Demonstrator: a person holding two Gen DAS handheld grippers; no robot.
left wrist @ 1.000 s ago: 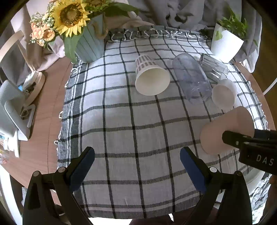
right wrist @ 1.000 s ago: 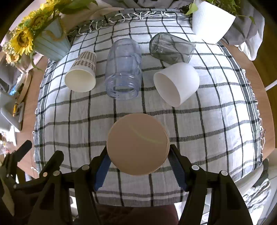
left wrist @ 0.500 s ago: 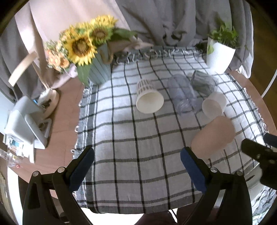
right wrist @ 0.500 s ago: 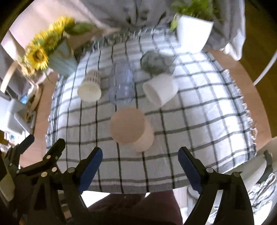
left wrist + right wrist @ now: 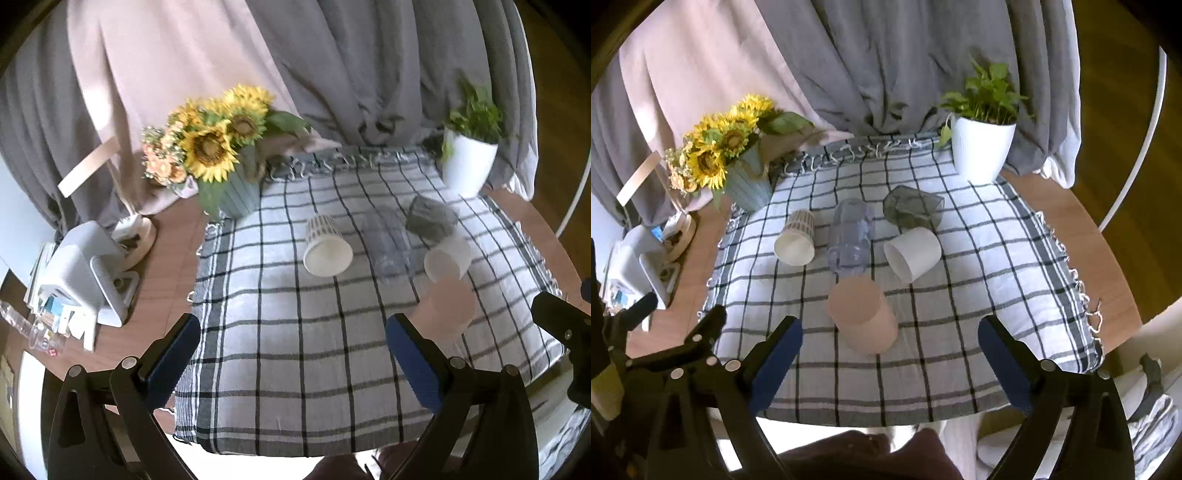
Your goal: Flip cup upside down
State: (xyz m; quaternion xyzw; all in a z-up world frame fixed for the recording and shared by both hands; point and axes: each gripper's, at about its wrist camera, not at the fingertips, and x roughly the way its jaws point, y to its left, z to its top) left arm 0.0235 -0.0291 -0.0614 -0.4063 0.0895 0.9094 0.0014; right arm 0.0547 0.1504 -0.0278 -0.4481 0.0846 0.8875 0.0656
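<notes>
A pink cup (image 5: 862,314) stands upside down on the checked cloth (image 5: 960,295), base up; it also shows in the left wrist view (image 5: 445,310). My right gripper (image 5: 888,358) is open and empty, pulled back above the table's near edge, apart from the cup. My left gripper (image 5: 291,354) is open and empty, left of the cup. A patterned paper cup (image 5: 796,238), a clear jar (image 5: 849,236), a white cup (image 5: 913,253) and a dark glass (image 5: 912,206) lie on their sides behind it.
A sunflower vase (image 5: 738,166) stands at the back left and a white plant pot (image 5: 982,147) at the back right. A white device (image 5: 81,273) and clutter sit on the wooden table's left. Curtains hang behind.
The right gripper has let go of the pink cup, opened wide and drawn back and up. The cup now stands base up. The left gripper has also risen and pulled back.
</notes>
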